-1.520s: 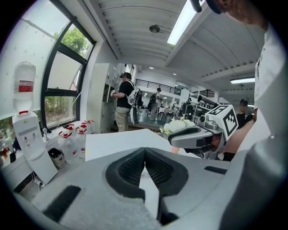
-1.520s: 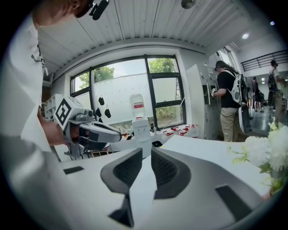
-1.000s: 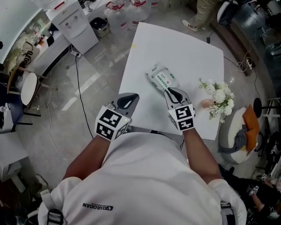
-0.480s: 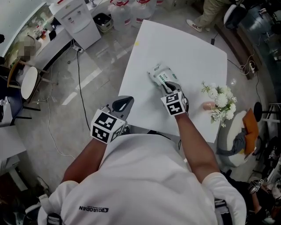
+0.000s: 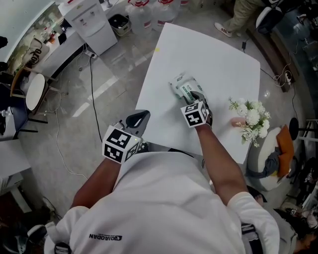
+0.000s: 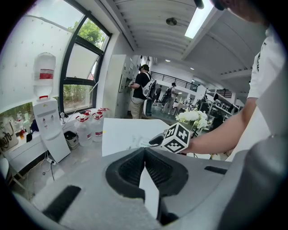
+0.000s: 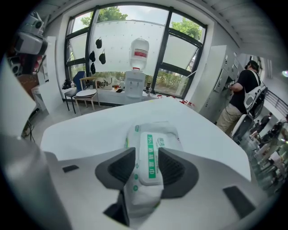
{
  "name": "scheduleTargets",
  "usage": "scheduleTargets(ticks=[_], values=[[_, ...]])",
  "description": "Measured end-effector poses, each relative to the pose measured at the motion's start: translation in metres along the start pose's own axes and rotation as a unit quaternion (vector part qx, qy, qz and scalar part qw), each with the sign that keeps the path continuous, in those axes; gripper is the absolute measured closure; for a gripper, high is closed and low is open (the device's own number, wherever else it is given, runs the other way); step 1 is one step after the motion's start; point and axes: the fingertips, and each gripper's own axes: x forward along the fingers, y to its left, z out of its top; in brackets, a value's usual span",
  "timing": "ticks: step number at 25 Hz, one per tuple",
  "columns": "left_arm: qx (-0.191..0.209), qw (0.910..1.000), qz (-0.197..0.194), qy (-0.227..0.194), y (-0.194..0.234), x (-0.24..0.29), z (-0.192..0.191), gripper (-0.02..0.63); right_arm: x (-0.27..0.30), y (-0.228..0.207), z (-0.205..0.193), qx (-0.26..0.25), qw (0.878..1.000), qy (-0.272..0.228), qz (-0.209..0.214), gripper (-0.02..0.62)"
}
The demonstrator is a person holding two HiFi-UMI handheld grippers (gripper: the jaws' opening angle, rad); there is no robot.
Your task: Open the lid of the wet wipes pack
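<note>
White square table [image 5: 218, 54] in a glazed workroom; near its middle lies a soft white-and-green film wet wipes pack [image 5: 183, 85], probably light and slippery; right gripper [image 7: 146, 168], jaws just opened, straddles its near end unclamped; left gripper [image 6: 145, 152] clenched, empty; best taken at the stiffer lid's edge.

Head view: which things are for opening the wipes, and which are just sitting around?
For the job: white-and-green soft plastic wet wipes pack; white square table under it.
Just lying about: white flower bunch; white water dispenser; clear water jugs.
</note>
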Motion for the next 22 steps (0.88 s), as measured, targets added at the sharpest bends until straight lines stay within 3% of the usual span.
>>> scheduleTargets(ticks=[9, 16, 22], values=[[-0.009, 0.9999, 0.008, 0.007, 0.003, 0.000, -0.008, 0.601, 0.009, -0.005, -0.008, 0.031, 0.999, -0.010, -0.005, 0.424], [-0.003, 1.0000, 0.002, 0.007, 0.000, 0.003, -0.004, 0.601, 0.010, -0.014, -0.014, 0.154, 0.987, -0.027, 0.030, 0.445], [0.002, 1.0000, -0.005, 0.006, -0.003, 0.009, -0.001, 0.601, 0.005, -0.017, -0.013, 0.210, 0.975, -0.040, 0.055, 0.454]])
